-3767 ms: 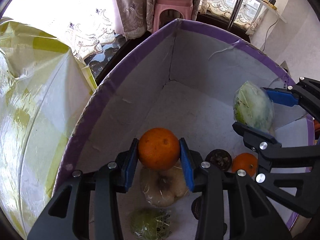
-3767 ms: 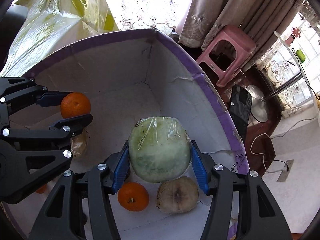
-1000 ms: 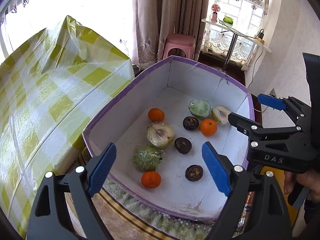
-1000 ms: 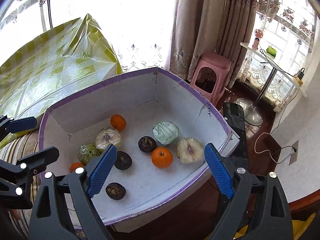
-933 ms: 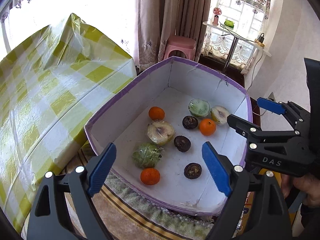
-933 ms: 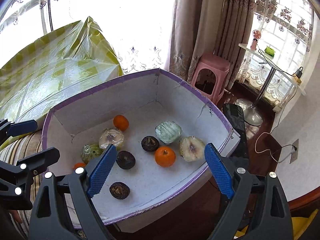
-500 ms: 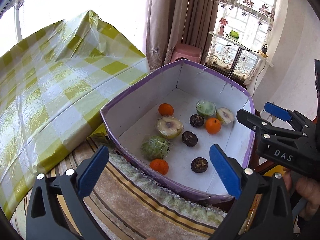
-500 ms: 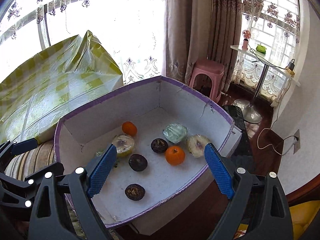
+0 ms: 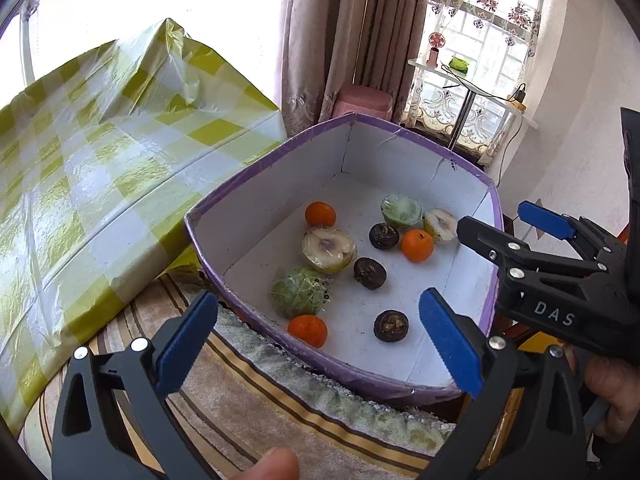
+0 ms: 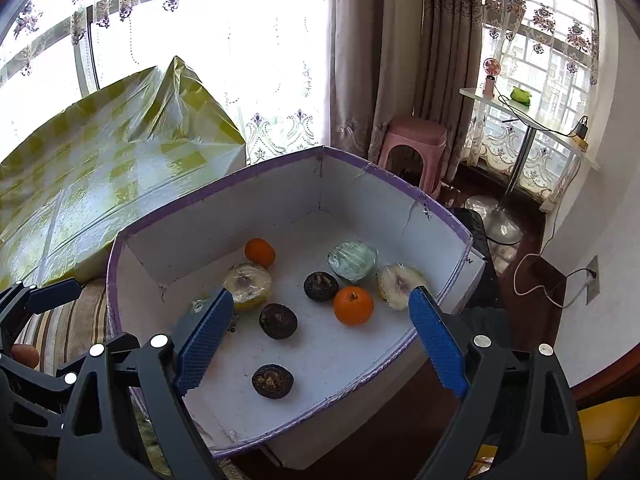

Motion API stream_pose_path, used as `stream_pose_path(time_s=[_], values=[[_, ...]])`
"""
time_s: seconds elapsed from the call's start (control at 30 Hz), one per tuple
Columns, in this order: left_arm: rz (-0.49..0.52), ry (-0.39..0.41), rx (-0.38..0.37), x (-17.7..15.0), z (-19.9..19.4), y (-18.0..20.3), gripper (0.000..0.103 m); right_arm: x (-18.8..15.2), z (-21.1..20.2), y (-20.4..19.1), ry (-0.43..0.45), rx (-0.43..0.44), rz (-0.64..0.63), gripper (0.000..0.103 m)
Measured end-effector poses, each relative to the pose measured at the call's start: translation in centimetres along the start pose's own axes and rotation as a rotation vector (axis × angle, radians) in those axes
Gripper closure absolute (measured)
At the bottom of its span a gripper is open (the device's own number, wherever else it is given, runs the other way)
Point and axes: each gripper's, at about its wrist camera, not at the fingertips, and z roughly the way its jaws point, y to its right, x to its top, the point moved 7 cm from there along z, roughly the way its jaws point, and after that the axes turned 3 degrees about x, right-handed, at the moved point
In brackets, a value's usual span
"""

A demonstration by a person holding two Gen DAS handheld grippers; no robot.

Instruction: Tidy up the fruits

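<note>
Both tools gape empty above the fruit box.

The left tool (image 9: pixel 316 344) and right tool (image 10: pixel 320 334) hold nothing, blue pads wide apart. Beyond them the purple-rimmed box (image 9: pixel 280 152) holds 3 oranges (image 9: pixel 417 245), 3 dark round fruits (image 9: pixel 369 273) and 4 film-wrapped halves (image 9: pixel 328 250), all loose on its white floor, beside a yellow checked cloth (image 9: pixel 100 152) and striped rug (image 9: pixel 280 404).

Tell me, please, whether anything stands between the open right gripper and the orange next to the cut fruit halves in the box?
Nothing visible does: the right gripper hangs open above the box, and the orange lies uncovered on its floor.
</note>
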Motion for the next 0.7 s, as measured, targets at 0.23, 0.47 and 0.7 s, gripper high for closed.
stream_pose_path(time_s=[0.23, 0.47, 0.7], values=[[0.027, -0.006, 0.021, 0.2, 0.3, 0.4, 0.002, -0.2, 0.3, 0.2, -0.013, -0.009, -0.003, 0.016], [0.012, -0.021, 0.022, 0.7, 1.0, 0.2, 0.002, -0.5, 0.7, 0.5, -0.033, -0.029, -0.003, 0.016], [0.017, -0.030, 0.018, 0.5, 1.5, 0.3, 0.002, -0.6, 0.8, 0.5, -0.039, -0.031, -0.006, 0.016]])
